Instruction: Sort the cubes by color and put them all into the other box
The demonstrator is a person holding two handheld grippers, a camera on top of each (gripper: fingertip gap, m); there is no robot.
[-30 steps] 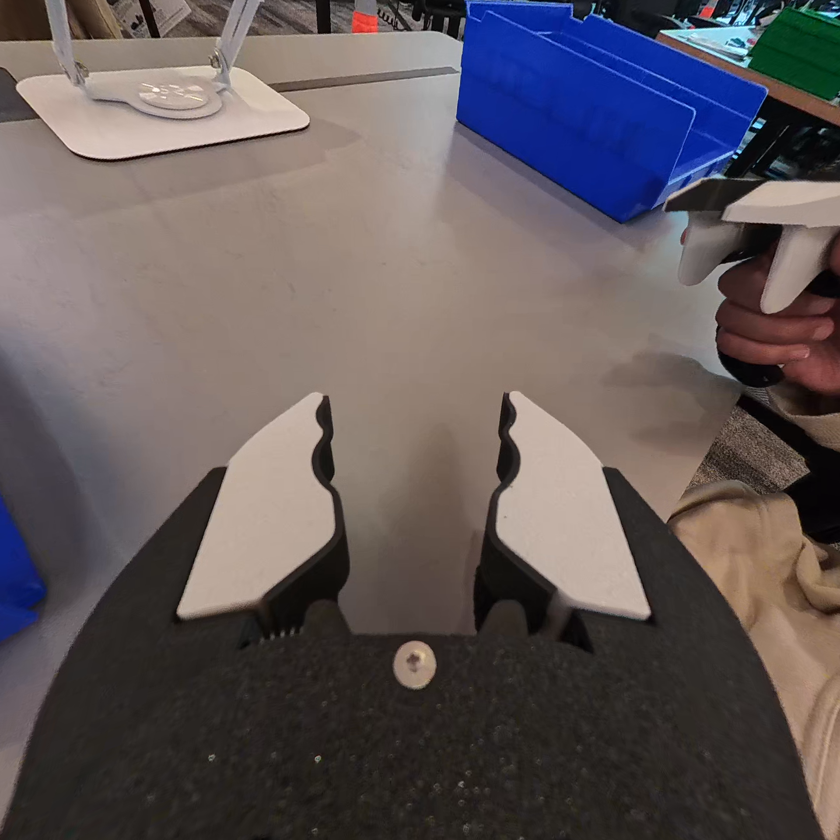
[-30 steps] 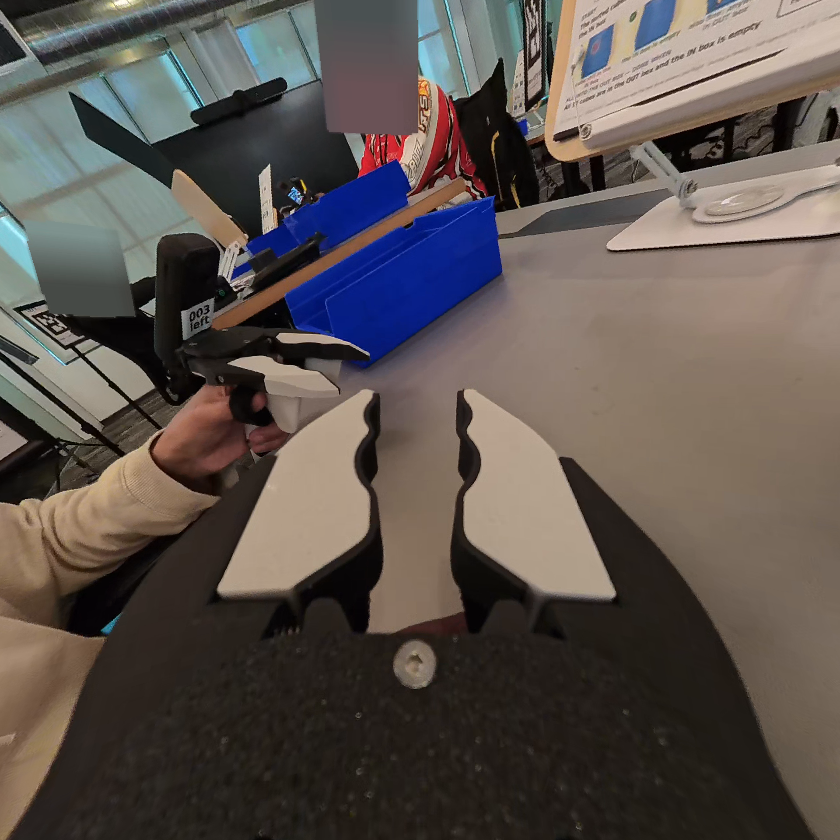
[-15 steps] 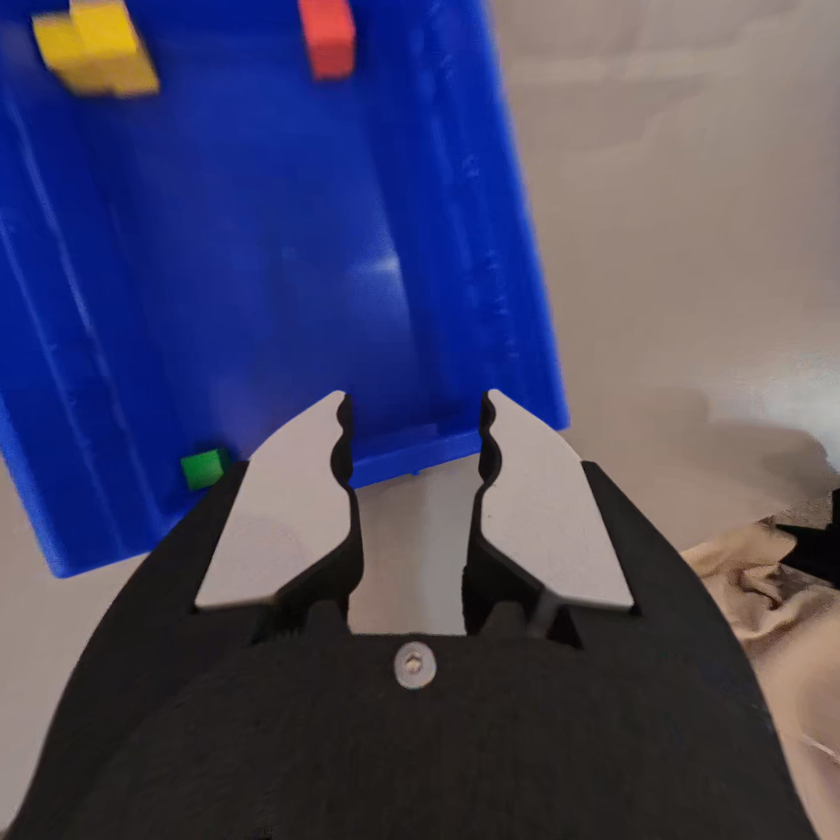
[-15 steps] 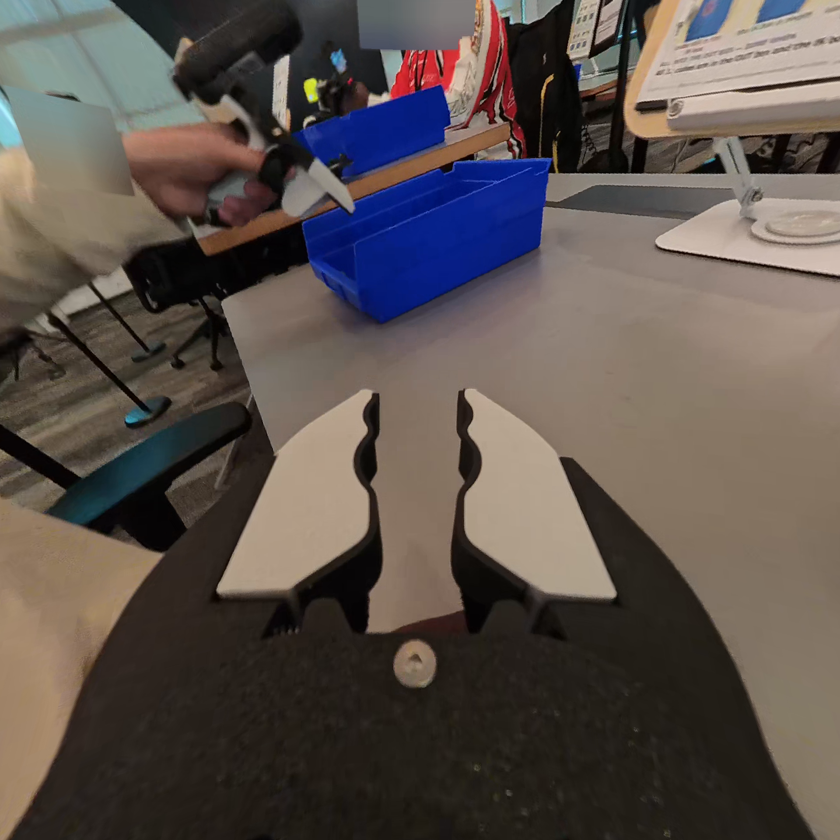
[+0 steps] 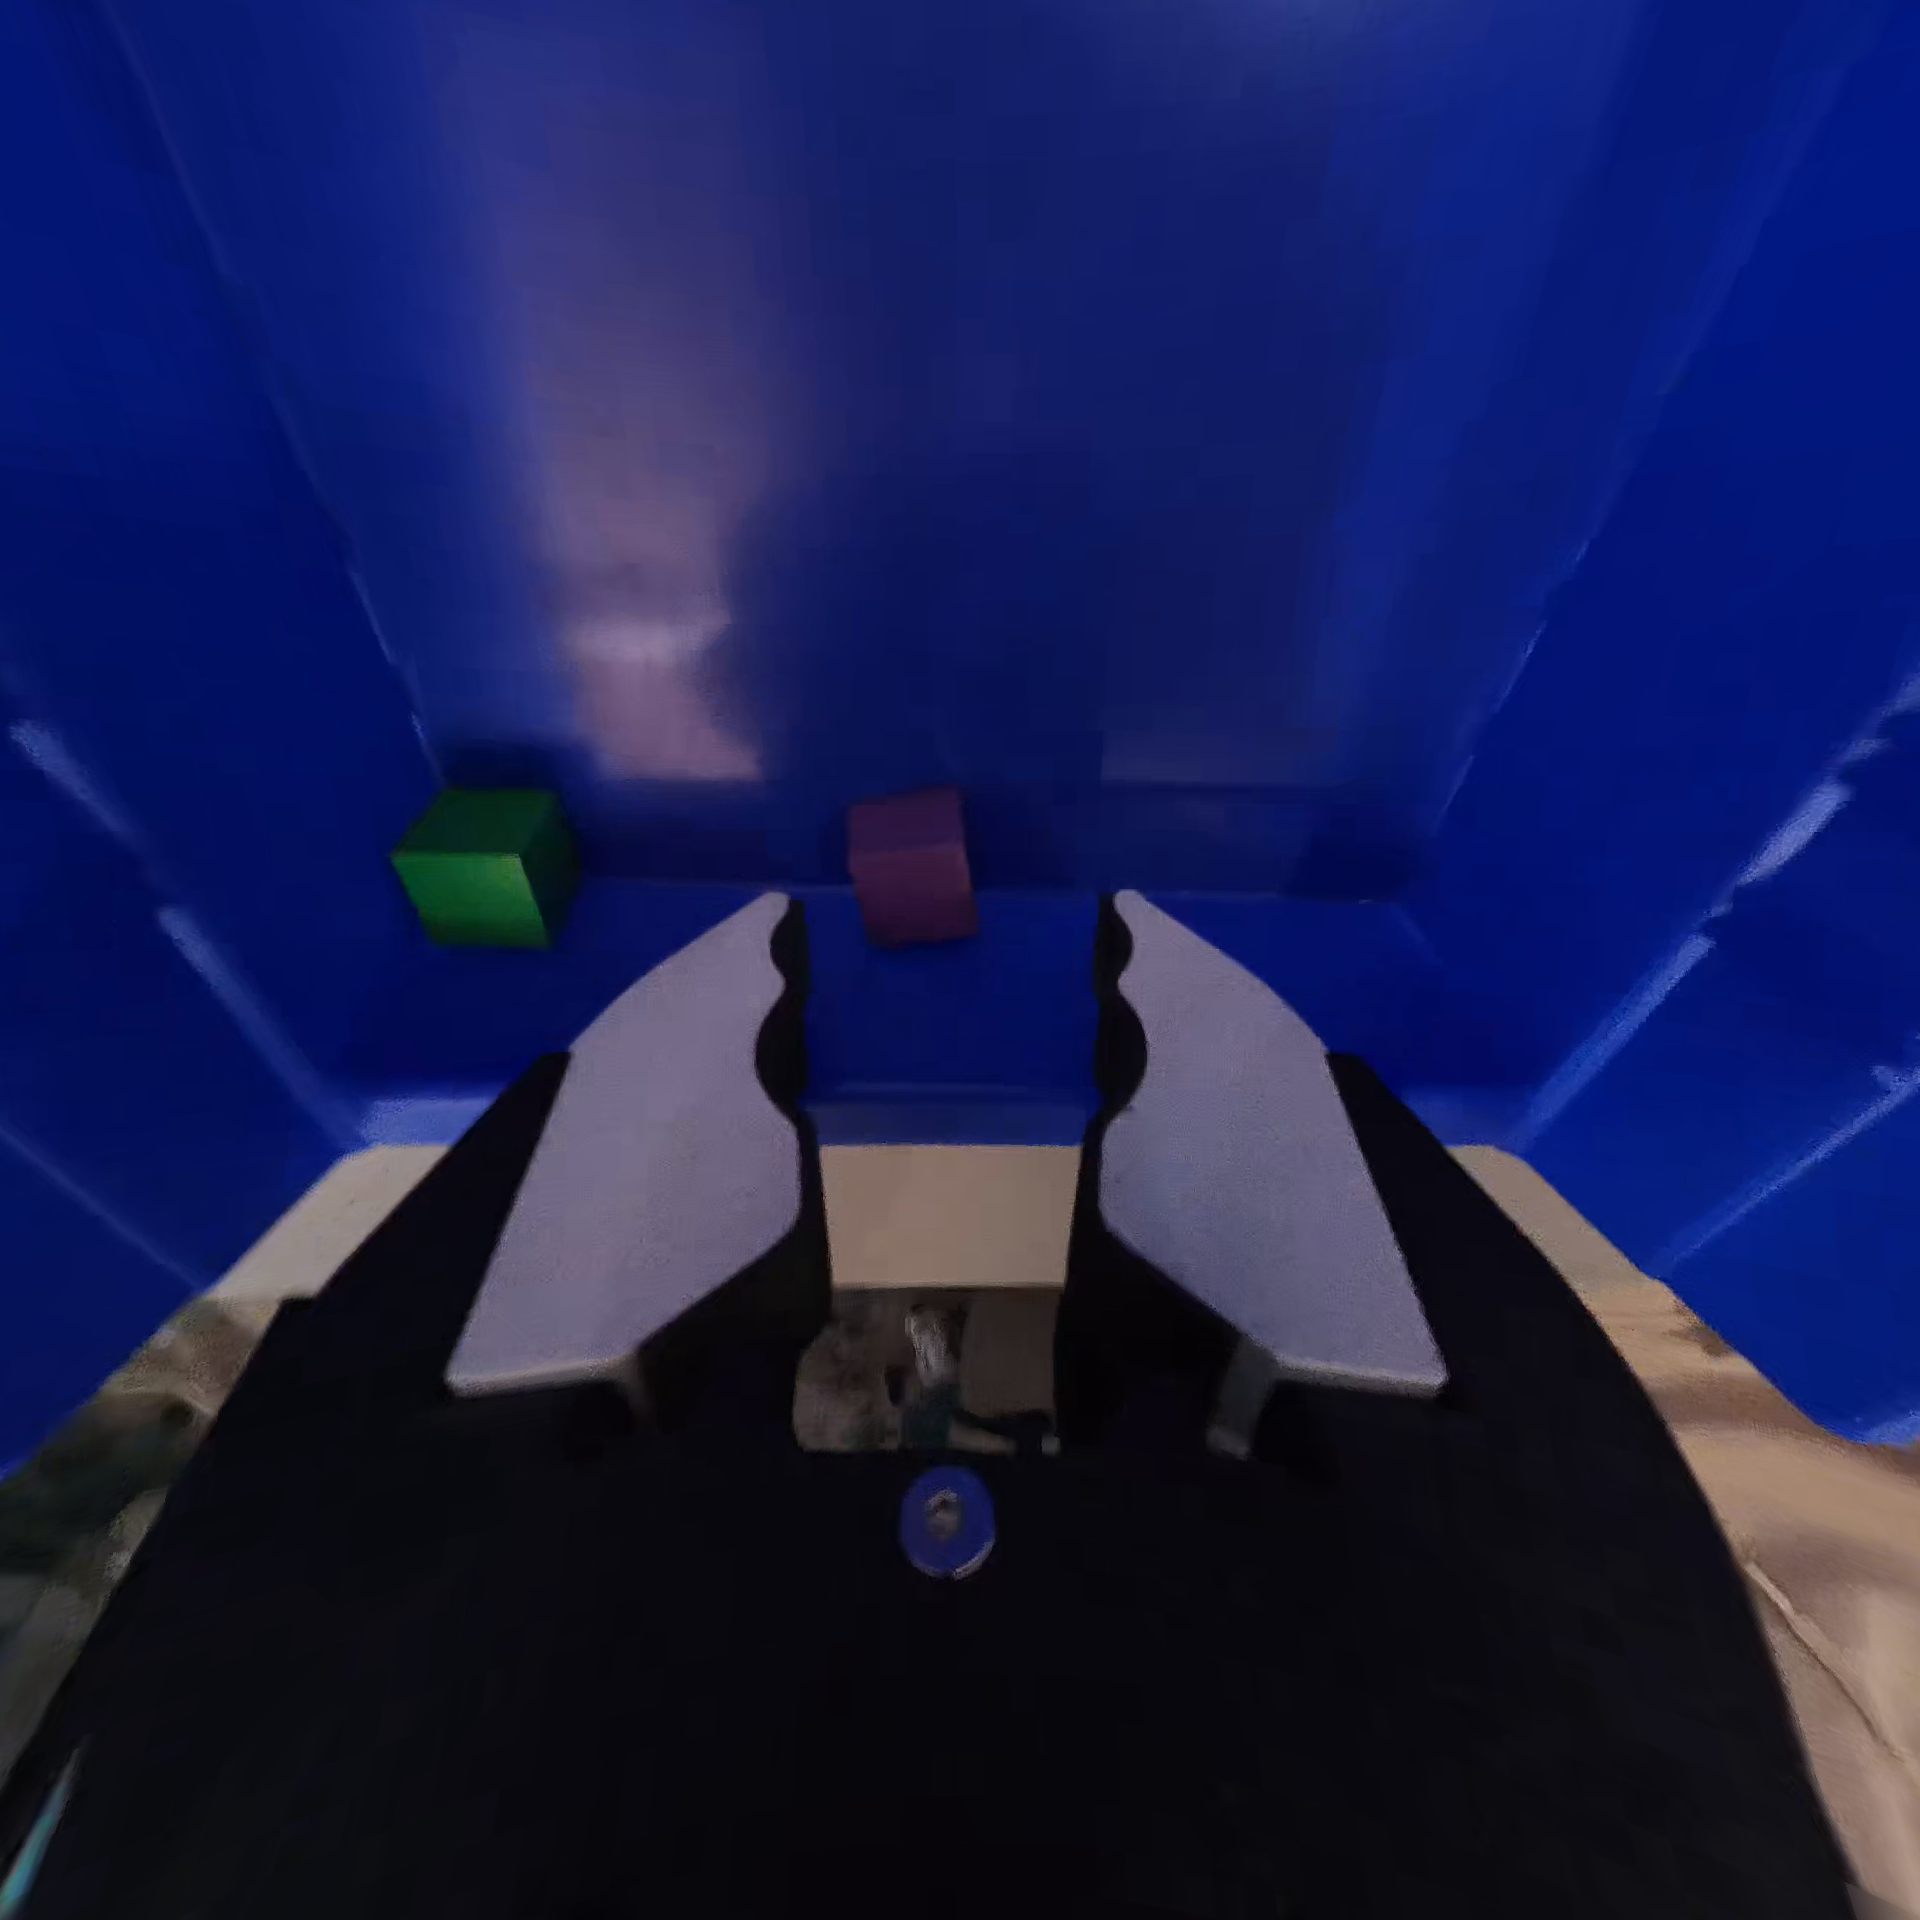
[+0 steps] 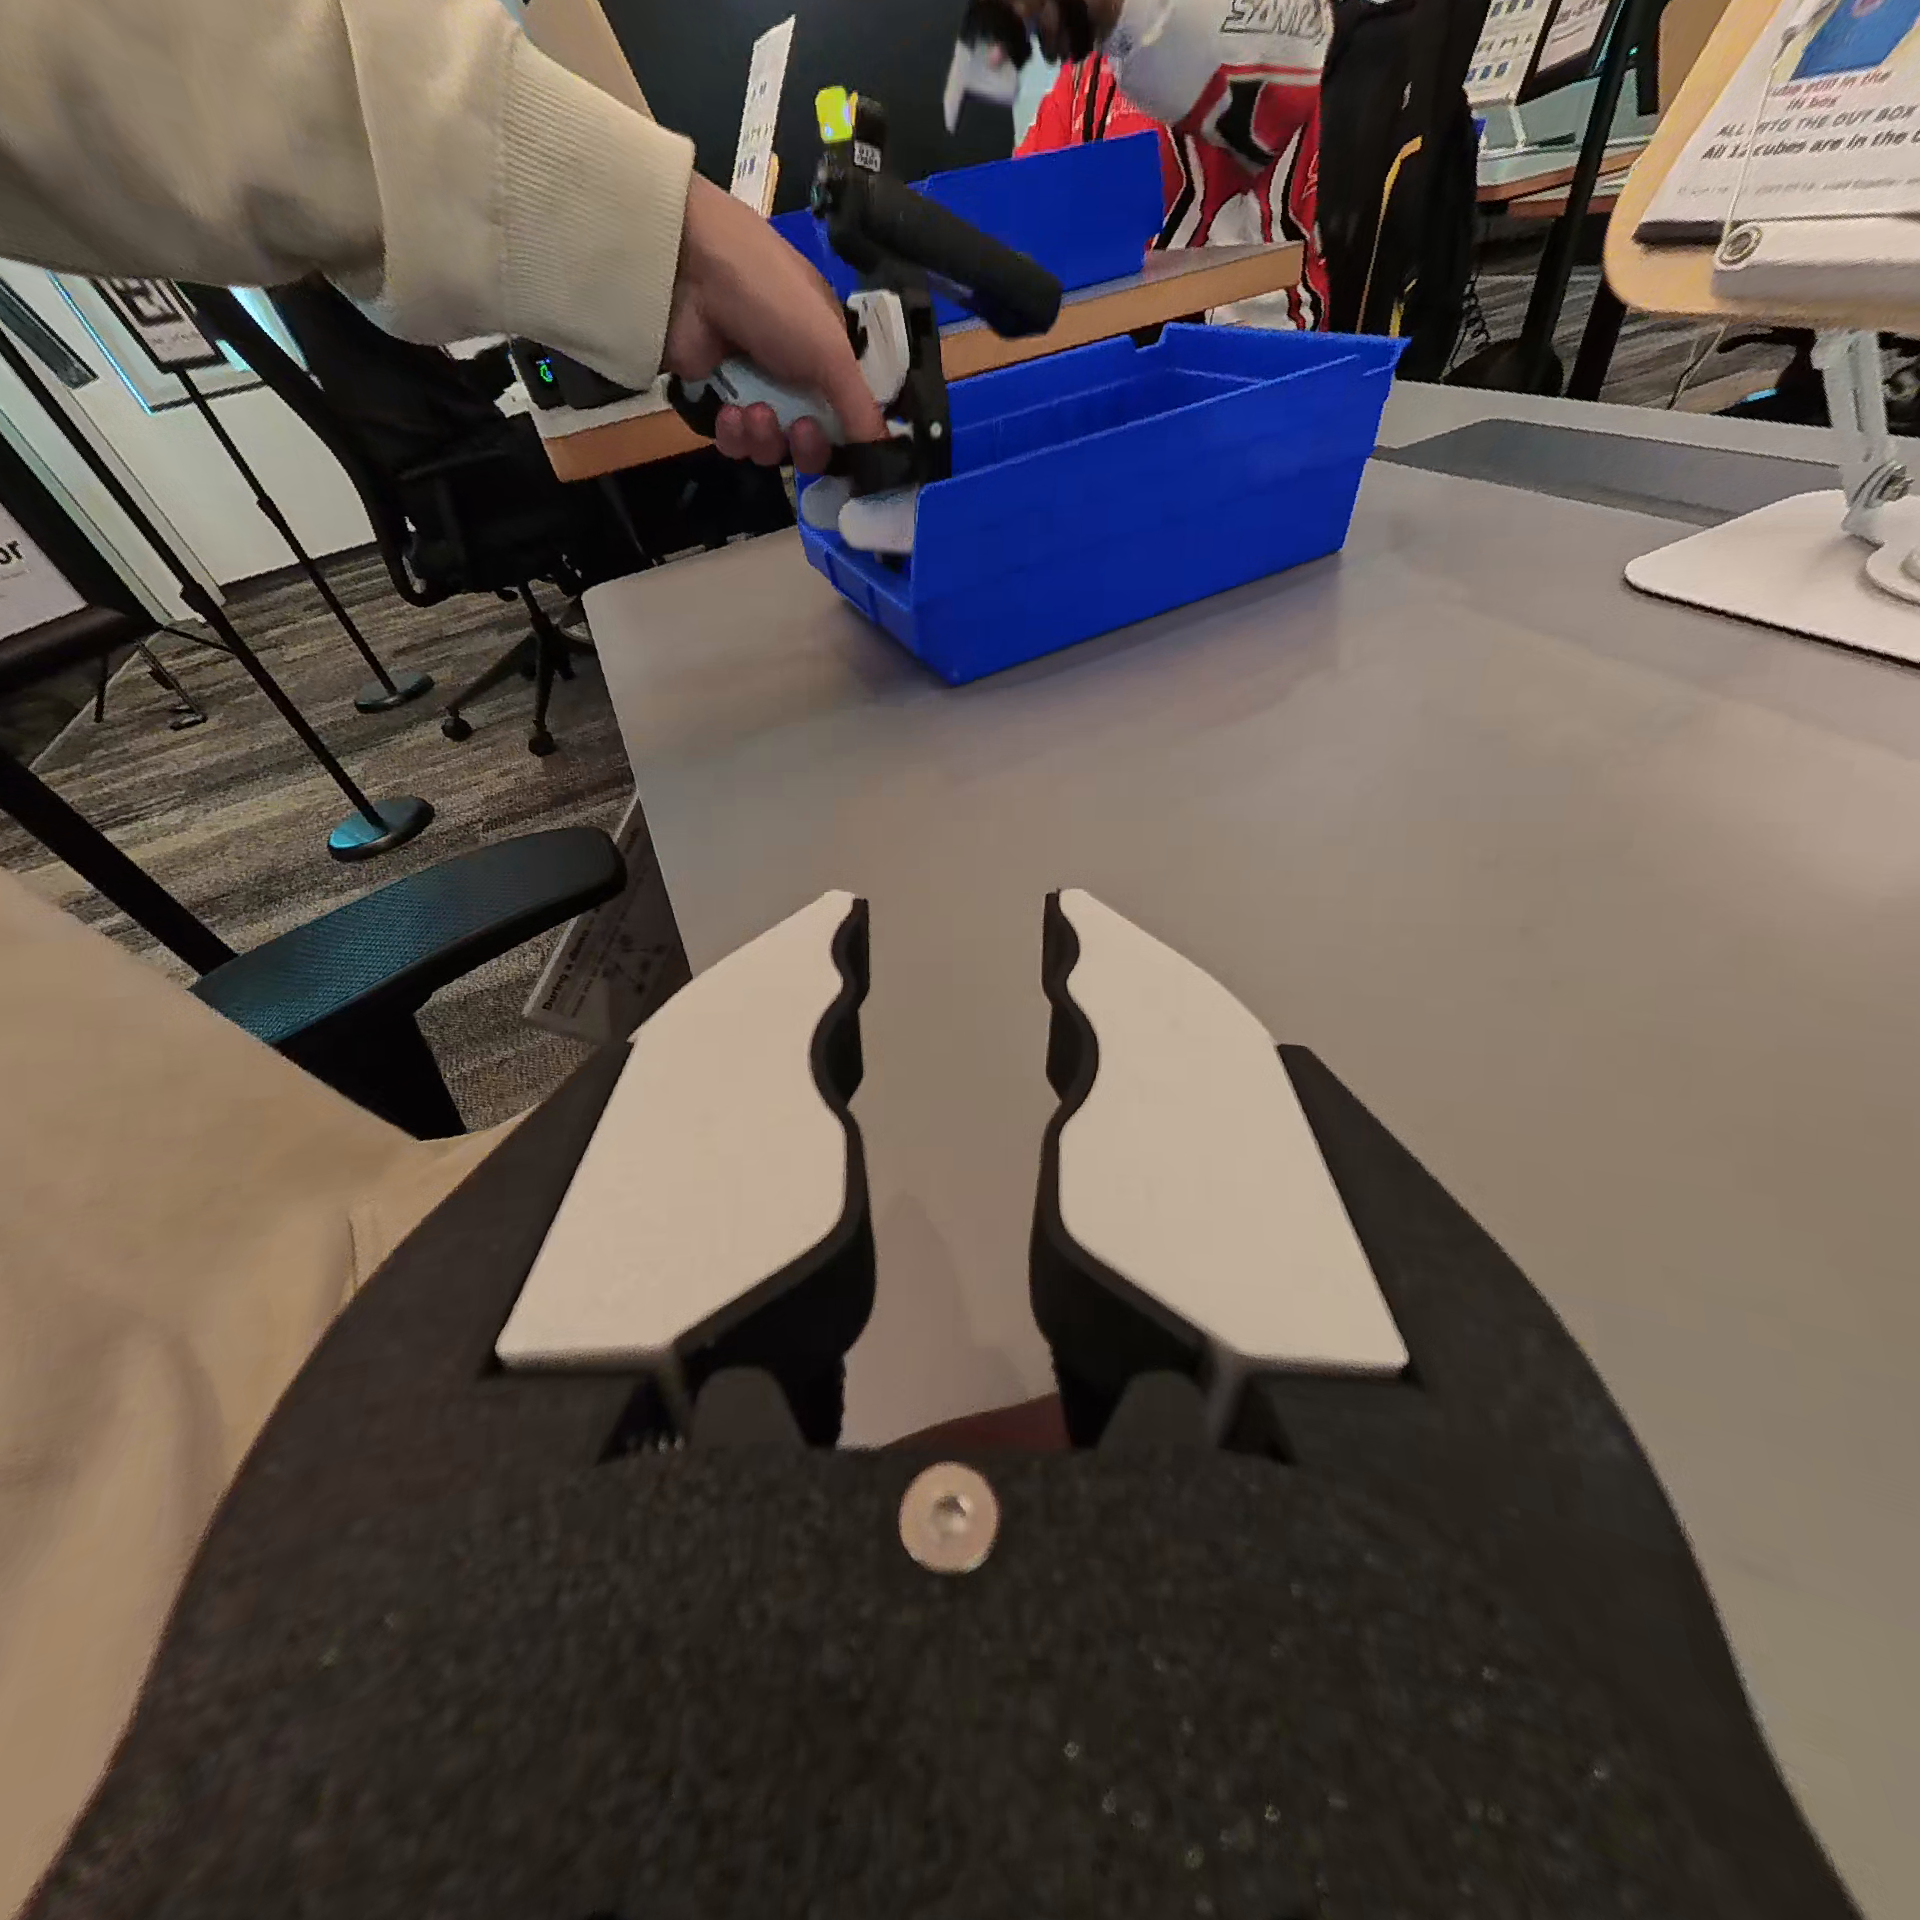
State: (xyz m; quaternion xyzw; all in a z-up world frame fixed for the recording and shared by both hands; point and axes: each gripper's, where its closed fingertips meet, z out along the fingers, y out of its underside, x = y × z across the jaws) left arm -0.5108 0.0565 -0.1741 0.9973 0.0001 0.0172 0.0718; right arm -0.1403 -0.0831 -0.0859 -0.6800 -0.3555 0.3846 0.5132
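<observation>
Inside the blue box (image 5: 1039, 416), the green cube (image 5: 483, 868) sits at ten o'clock from the left gripper (image 5: 948, 920), the purple cube (image 5: 912, 864) at twelve; its jaws gape empty. The right gripper (image 6: 951, 914) hovers parted and empty over the grey table (image 6: 1455, 883), the box (image 6: 1143, 540) at twelve o'clock.

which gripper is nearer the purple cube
Left. The left gripper is down inside the blue box, jaws open, with the purple cube just ahead of its tips. The right gripper hangs over bare table, well short of the box.
</observation>
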